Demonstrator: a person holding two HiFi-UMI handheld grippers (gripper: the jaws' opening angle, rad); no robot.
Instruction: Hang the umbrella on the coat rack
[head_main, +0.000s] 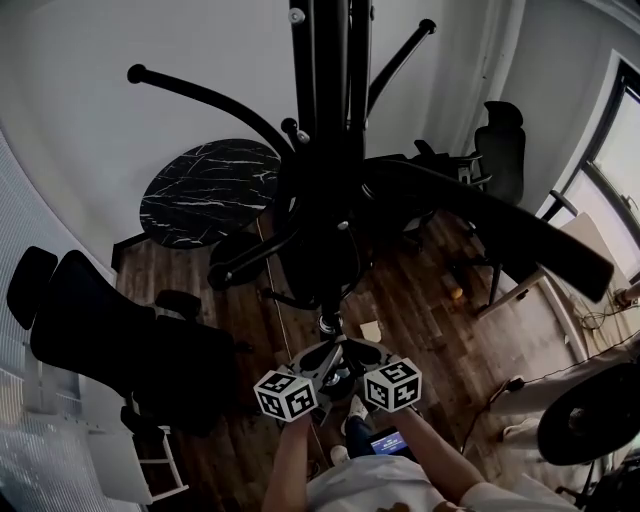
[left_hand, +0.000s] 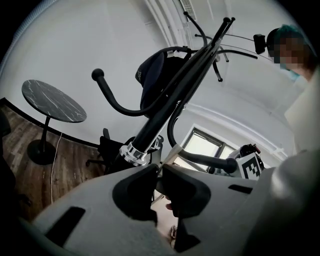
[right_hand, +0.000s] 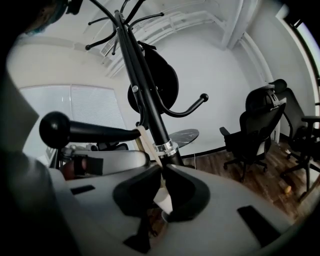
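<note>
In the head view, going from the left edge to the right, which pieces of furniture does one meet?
black office chair → round marble table → coat rack → high-backed chair near the window

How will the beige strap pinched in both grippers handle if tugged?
Probably floppy: the beige strap is a thin flat band, so it should only carry load when pulled taut. Likely light and apt to slip, since the right gripper and left gripper pinch just a narrow strip.

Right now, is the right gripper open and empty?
No, the right gripper has its jaws pinched on a beige strap.
</note>
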